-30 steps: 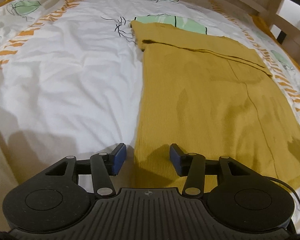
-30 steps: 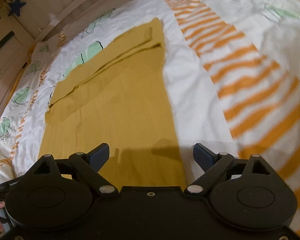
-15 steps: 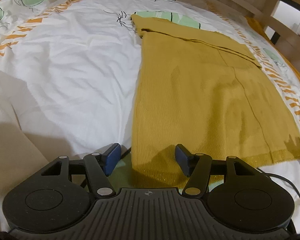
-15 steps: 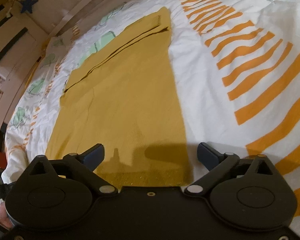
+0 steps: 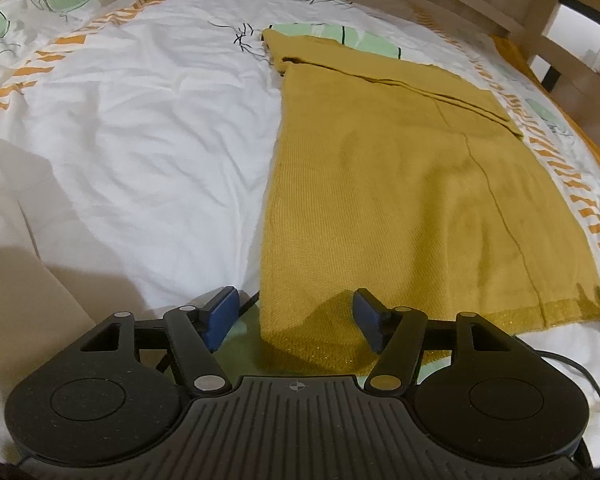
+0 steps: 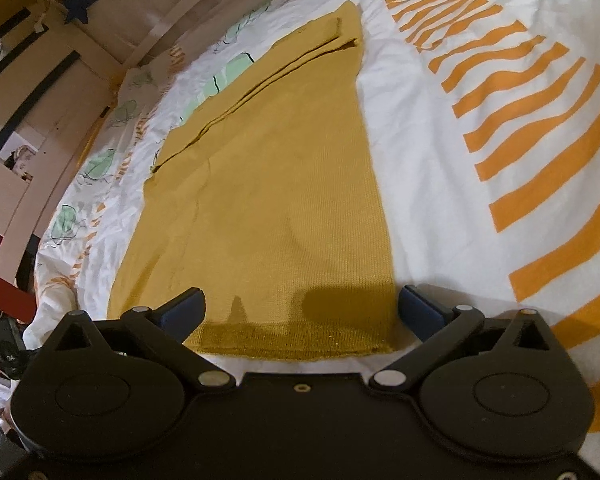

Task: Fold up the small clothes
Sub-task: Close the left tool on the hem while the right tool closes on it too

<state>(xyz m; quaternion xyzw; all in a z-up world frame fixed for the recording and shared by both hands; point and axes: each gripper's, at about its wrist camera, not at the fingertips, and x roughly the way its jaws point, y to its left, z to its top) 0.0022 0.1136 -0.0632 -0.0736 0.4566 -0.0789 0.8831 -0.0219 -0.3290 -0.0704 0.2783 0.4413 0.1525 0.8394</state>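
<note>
Bedspread (image 5: 148, 152), white w/ orange stripes and green leaf prints, covers the whole bed. Mustard garment (image 5: 400, 200) lies flat on it, far end folded over, near hem toward both grippers. Left gripper (image 5: 296, 320) sits at the near left corner of the hem; the corner lies between its blue pads, neither pressing on it, jaws apart and just been widening. Right gripper (image 6: 302, 314) straddles the near right corner, jaws spread wide, recently opened further, pads clear of the cloth, nothing gripped.
</note>
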